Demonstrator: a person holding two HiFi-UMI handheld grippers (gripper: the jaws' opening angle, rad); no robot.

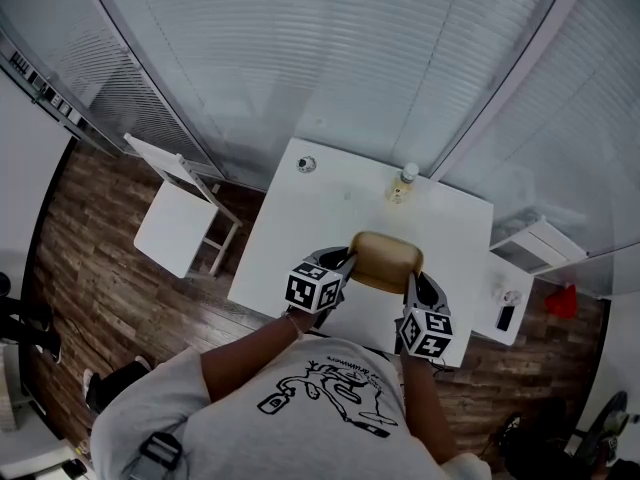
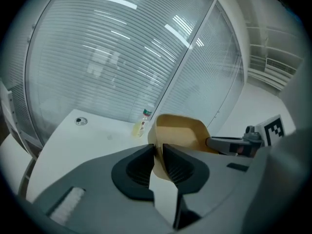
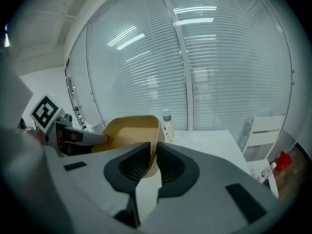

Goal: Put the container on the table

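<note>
Container [image 1: 385, 261]: a tan, thin-walled tray with rounded corners, open on top and empty as far as the views show. It hangs over the near half of the desk [image 1: 330, 218], close to the near edge and roughly midway between the left and right edges. Whether its base already touches the top I cannot tell from above.

It looks light, probably pressed paper or pulp. I judge it stiff enough to keep its shape, though the wall would likely buckle under a hard squeeze. The matte surface should not slip. The rim is the sensible place to hold it, one grip on each of two opposite walls so it stays level, and that is how it is carried now. The left claw [image 2: 158, 157] is narrowed onto the wall of the left side, with the thin wall pinched between its pads. The right claw [image 3: 152, 162] pinches the right wall the same way.

Counted, large to small:
- One desk, white.
- One white chair [image 1: 180, 218], off the desk's left edge.
- One container.
- Two claws.
- One small bottle [image 1: 403, 183], upright near the far edge, right of centre.
- One small round object [image 1: 306, 164] by the far left corner, too small to name.
</note>
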